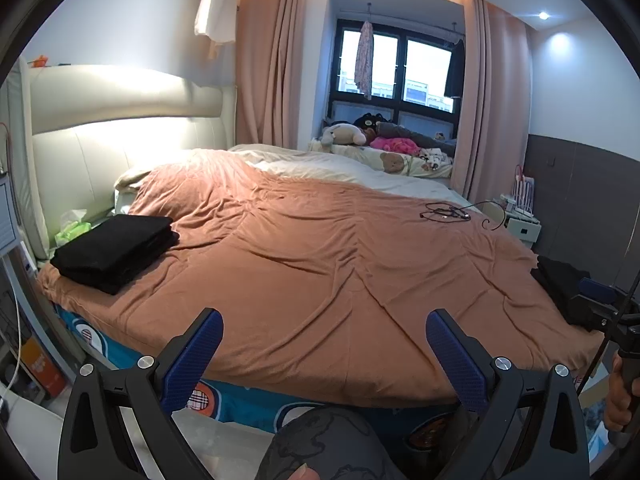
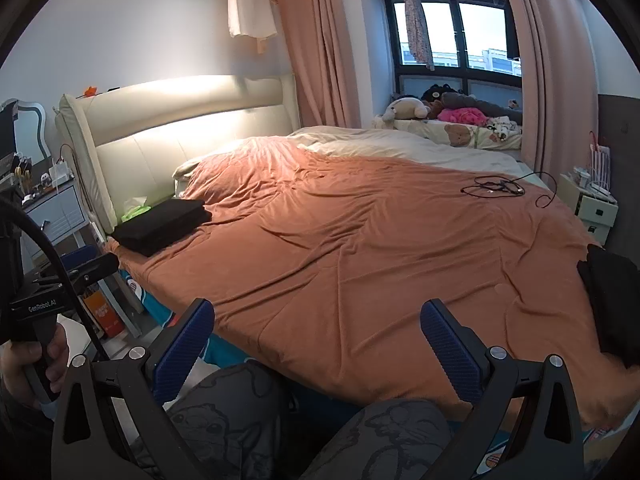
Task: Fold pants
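Observation:
A stack of folded black pants (image 1: pixel 114 252) (image 2: pixel 162 226) lies on the orange blanket (image 1: pixel 320 264) (image 2: pixel 360 248) near the headboard, at the bed's left corner. More black clothing (image 1: pixel 560 288) (image 2: pixel 612 304) lies loose at the right edge of the bed. My left gripper (image 1: pixel 324 320) is open over the bed's near edge, holding nothing. My right gripper (image 2: pixel 318 310) is open too and equally empty, also over the near edge. Each gripper shows at the side of the other's view, the right gripper (image 1: pixel 600 300) close to the loose black clothing, the left gripper (image 2: pixel 86 270) beside the bed's left corner.
A tangle of black cable (image 1: pixel 448 212) (image 2: pixel 496 188) lies on the blanket at the far right. A green tissue pack (image 1: pixel 72 226) sits by the headboard. Nightstands (image 2: pixel 592 208) (image 2: pixel 56 204) flank the bed. The person's patterned knees (image 2: pixel 240 412) press against the bed's near side.

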A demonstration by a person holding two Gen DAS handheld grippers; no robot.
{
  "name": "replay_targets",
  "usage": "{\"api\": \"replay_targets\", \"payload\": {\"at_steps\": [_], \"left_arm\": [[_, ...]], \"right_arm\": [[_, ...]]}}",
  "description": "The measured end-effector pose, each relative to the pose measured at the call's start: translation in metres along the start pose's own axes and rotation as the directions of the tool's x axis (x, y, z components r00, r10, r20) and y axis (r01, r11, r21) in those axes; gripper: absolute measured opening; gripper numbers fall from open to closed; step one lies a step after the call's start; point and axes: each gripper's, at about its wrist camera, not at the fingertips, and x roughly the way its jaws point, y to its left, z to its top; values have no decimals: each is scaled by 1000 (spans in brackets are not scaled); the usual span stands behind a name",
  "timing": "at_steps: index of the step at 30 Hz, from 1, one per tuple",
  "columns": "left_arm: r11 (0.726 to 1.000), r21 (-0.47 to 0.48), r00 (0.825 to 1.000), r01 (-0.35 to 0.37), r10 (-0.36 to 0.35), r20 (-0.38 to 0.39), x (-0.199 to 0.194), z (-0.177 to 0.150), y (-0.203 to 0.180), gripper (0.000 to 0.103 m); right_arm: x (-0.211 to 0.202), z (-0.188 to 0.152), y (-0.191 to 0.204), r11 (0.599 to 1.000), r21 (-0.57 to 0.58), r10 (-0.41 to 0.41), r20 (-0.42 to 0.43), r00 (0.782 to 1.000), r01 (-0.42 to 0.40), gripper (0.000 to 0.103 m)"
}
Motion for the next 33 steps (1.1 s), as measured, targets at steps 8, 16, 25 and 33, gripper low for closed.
{"api": "replay_targets", "payload": {"at_steps": [8, 16, 25, 33], "left_arm": [[1000, 4, 1000, -4, 4, 4, -3, 0, -2, 102], [1000, 5, 1000, -20, 20, 8, -4, 2, -6, 102], [1000, 0, 999, -27, 27, 18, -8, 3, -5, 102], [1000, -4, 1000, -23, 23, 18, -10, 2, -4, 102]], "right_arm": [[-3, 0, -1, 1000, 7, 4, 3, 1000, -4, 103], [-4, -1, 0, 1000, 8, -5, 2, 1000, 5, 103], [-6, 1, 0, 1000, 9, -4, 5, 1000, 4, 103], [-4, -1, 3, 1000, 11, -6, 2, 1000, 6, 103]]}}
